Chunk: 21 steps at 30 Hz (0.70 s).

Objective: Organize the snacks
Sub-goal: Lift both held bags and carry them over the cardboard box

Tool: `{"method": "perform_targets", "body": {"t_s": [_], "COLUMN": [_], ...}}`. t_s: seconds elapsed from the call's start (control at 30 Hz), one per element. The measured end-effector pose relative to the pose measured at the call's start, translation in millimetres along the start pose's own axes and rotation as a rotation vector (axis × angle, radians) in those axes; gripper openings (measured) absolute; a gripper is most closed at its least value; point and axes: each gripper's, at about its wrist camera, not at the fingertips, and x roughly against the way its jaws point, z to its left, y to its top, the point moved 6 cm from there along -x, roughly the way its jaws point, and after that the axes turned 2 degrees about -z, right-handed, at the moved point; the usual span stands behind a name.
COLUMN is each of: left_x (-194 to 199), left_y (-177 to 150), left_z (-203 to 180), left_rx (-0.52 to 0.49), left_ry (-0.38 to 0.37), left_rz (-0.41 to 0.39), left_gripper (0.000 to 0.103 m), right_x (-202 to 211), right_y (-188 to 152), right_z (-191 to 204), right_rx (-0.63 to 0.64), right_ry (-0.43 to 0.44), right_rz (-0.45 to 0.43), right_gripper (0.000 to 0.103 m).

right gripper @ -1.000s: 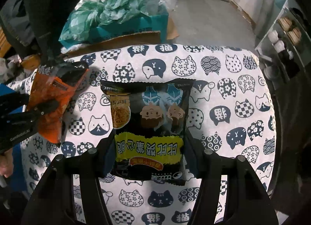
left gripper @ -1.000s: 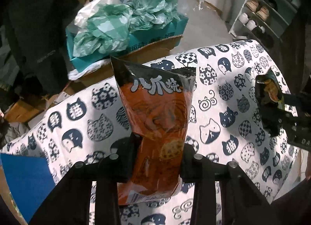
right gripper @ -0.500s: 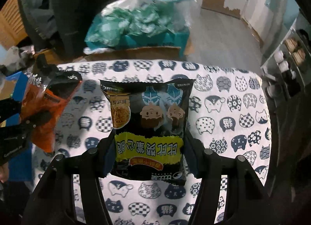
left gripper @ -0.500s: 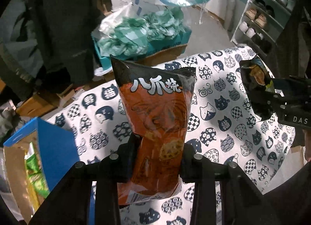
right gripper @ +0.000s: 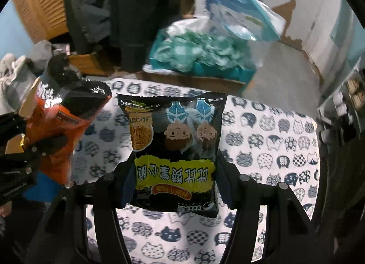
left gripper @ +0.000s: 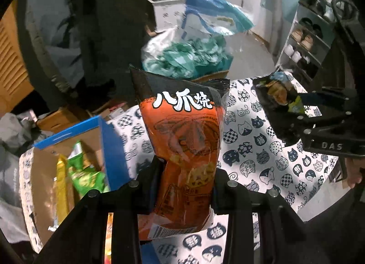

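Observation:
My left gripper [left gripper: 186,179] is shut on an orange and black snack bag [left gripper: 184,136], held upright above the cat-print tablecloth [left gripper: 251,149]. My right gripper [right gripper: 174,172] is shut on a black and yellow snack bag [right gripper: 173,147], also held above the cloth. The orange bag also shows at the left of the right wrist view [right gripper: 61,122], and the black bag at the right of the left wrist view [left gripper: 278,92]. A blue-edged cardboard box [left gripper: 75,131] with green and yellow snack packs [left gripper: 84,172] stands to the left below the orange bag.
Behind the table stands a cardboard box with teal plastic bags [left gripper: 189,58] and a blue bag [left gripper: 214,15]. A shoe rack [left gripper: 308,35] is at the far right. A dark hanging coat [left gripper: 109,24] and a wooden louvred door [right gripper: 43,1] are at the back left.
Both grippers have lifted and tilted up with their bags. The left view has swung left, bringing the blue-edged box and its snacks into sight.

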Motion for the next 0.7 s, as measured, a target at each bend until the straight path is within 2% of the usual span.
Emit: {"method": "perform_targets", "body": {"t_s": [0.2, 0.33, 0.47, 0.7], "left_x": [34.7, 45.9, 57.6, 71.3], "left_y": [-18.2, -25.3, -32.5, -49.2], "left_z": [27.3, 42.4, 56.0, 87.3], "left_rx": [0.026, 0.069, 0.066, 0.102], "left_ry": [0.049, 0.039, 0.086, 0.106], "left_rz": [-0.042, -0.042, -0.067, -0.098], "left_gripper": [0.036, 0.036, 0.036, 0.036], "right_x": [6.2, 9.3, 12.7, 14.2], "right_y": [1.8, 4.4, 9.2, 18.6], "right_z": [35.3, 56.1, 75.9, 108.6], "right_rx": [0.059, 0.088, 0.118, 0.151], "right_ry": [0.029, 0.051, 0.062, 0.082], "right_rz": [-0.010, -0.020, -0.034, -0.041], "right_gripper": [0.060, 0.060, 0.060, 0.060]}}
